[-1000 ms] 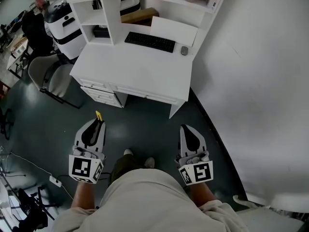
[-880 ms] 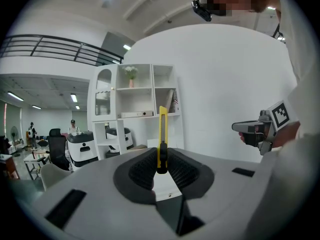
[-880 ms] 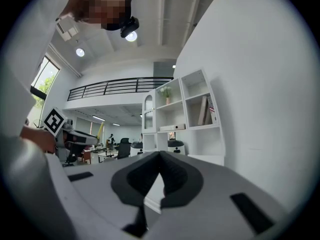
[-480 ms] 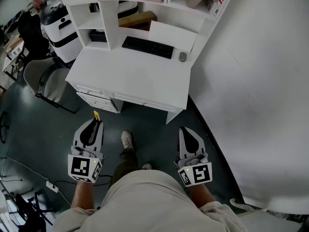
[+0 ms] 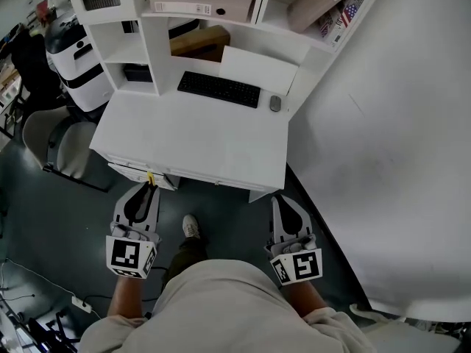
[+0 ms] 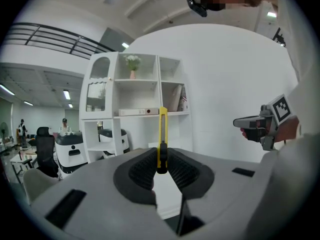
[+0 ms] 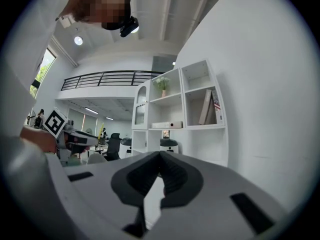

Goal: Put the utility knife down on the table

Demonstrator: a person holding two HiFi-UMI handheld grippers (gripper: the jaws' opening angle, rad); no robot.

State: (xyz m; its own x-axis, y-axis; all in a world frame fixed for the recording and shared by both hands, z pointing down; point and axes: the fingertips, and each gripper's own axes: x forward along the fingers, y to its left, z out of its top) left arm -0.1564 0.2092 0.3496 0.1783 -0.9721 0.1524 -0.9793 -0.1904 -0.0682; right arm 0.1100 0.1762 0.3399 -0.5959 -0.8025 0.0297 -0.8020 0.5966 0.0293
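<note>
A yellow utility knife (image 6: 162, 136) stands upright between the pads of my left gripper (image 6: 161, 170), which is shut on it; its yellow tip (image 5: 150, 177) pokes out past the jaws in the head view. My left gripper (image 5: 143, 191) is held just short of the front edge of the white desk (image 5: 199, 134), at its left corner. On the right, my other gripper (image 5: 285, 203) hangs below the desk's right front corner. In the right gripper view its jaws (image 7: 160, 159) meet at the tips with nothing between them.
A black keyboard (image 5: 219, 90) and a mouse (image 5: 275, 103) lie at the back of the desk under white shelves (image 5: 213, 6). A grey chair (image 5: 51, 142) stands to the left, a white wall (image 5: 397, 138) to the right. The person's shoe (image 5: 190, 226) is on the dark floor.
Both grippers have come forward toward the desk, which now sits closer and lower in the head view. The knife stays held in the left gripper.
</note>
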